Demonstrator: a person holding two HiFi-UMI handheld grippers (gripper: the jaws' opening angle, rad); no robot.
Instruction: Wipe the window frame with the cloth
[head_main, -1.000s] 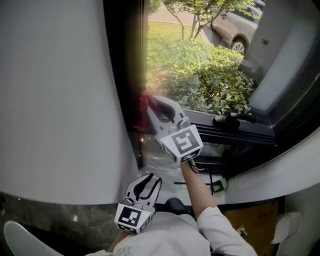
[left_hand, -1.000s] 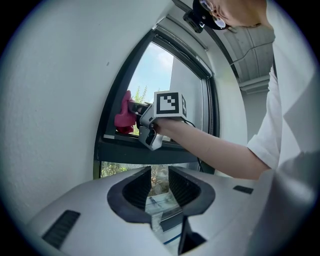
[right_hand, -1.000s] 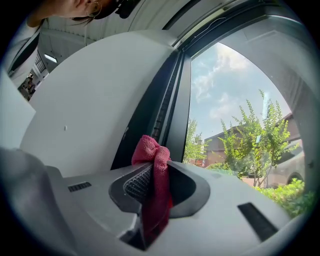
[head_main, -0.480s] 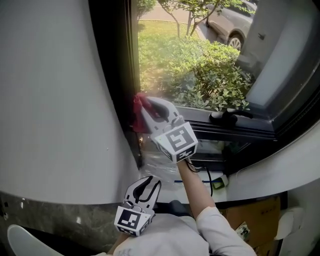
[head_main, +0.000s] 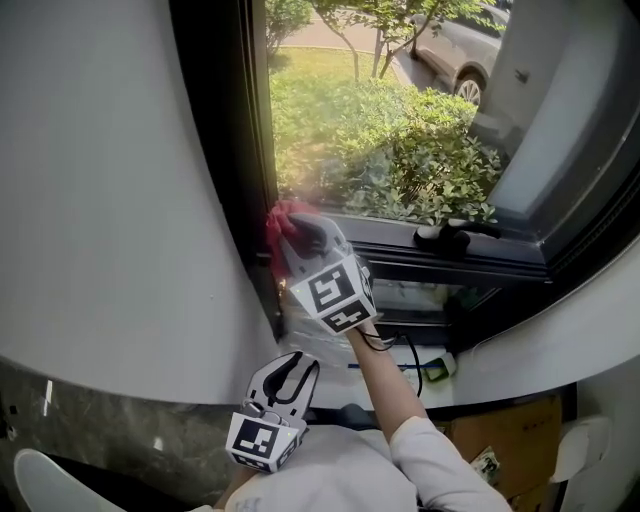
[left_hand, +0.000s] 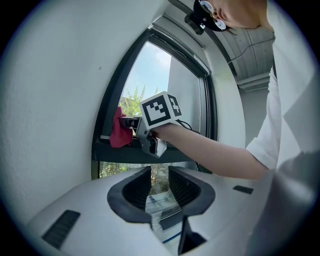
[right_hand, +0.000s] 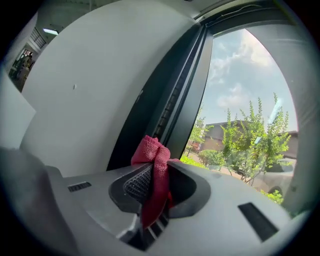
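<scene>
In the head view my right gripper (head_main: 293, 232) is shut on a red cloth (head_main: 279, 217), which is pressed into the lower left corner of the dark window frame (head_main: 215, 150). The right gripper view shows the red cloth (right_hand: 156, 170) bunched between the jaws of the right gripper (right_hand: 159, 176), with the frame's upright (right_hand: 172, 100) just ahead. My left gripper (head_main: 292, 371) hangs low near my body, open and empty. From the left gripper view its jaws (left_hand: 160, 186) stand apart, with the cloth (left_hand: 119, 131) and the right gripper (left_hand: 134, 121) up at the frame.
A white curved wall (head_main: 100, 200) borders the frame on the left. A black window handle (head_main: 445, 238) sits on the sill rail to the right, beside the open sash (head_main: 560, 120). Crumpled plastic sheet (head_main: 320, 322) lies below the sill. Bushes (head_main: 420, 160) grow outside.
The right gripper's marker cube has swung left and slightly down while the cloth stays at the frame's lower left corner. The left gripper has hardly moved.
</scene>
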